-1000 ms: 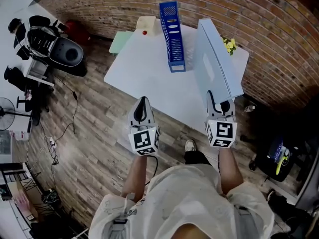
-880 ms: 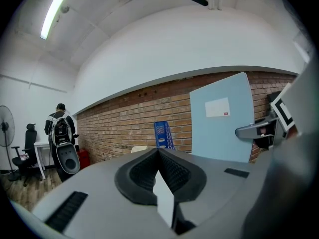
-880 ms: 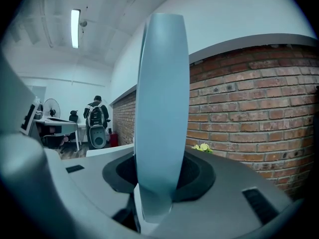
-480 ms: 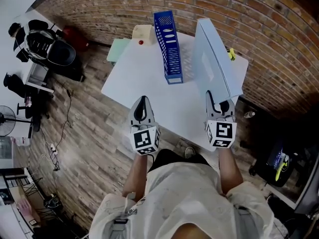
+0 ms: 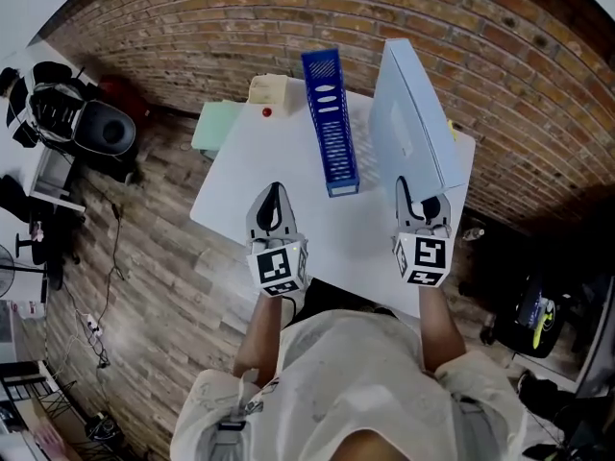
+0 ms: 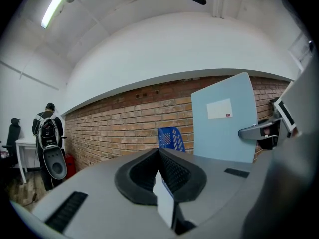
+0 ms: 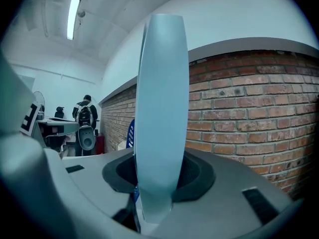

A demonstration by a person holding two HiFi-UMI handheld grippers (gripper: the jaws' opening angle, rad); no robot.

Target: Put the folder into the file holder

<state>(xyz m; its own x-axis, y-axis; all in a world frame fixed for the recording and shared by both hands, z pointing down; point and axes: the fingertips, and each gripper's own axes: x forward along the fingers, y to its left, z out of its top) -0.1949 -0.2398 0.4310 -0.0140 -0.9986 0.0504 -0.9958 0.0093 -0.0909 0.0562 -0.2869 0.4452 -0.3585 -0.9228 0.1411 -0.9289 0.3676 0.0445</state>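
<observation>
A blue mesh file holder (image 5: 330, 121) stands upright on the white table (image 5: 250, 166), its open end toward me. My right gripper (image 5: 420, 203) is shut on the near edge of a light blue folder (image 5: 408, 123), which stands on edge to the right of the holder. In the right gripper view the folder (image 7: 159, 108) fills the middle between the pads (image 7: 192, 176), with the holder (image 7: 130, 133) peeking out at its left. My left gripper (image 5: 276, 193) is shut with nothing in it, over the table's near part, left of the holder (image 6: 168, 138). Folder (image 6: 224, 118) shows at right there.
A green sheet (image 5: 216, 125), a cream item (image 5: 267, 89) and a small red object (image 5: 266, 111) lie at the table's far left corner. A brick wall (image 5: 500, 75) runs behind the table. A black chair with gear (image 5: 82, 123) stands on the wood floor at left.
Both grippers have come forward from the floor side to over the table's near edge. The folder stays upright in the right gripper, closer to the file holder.
</observation>
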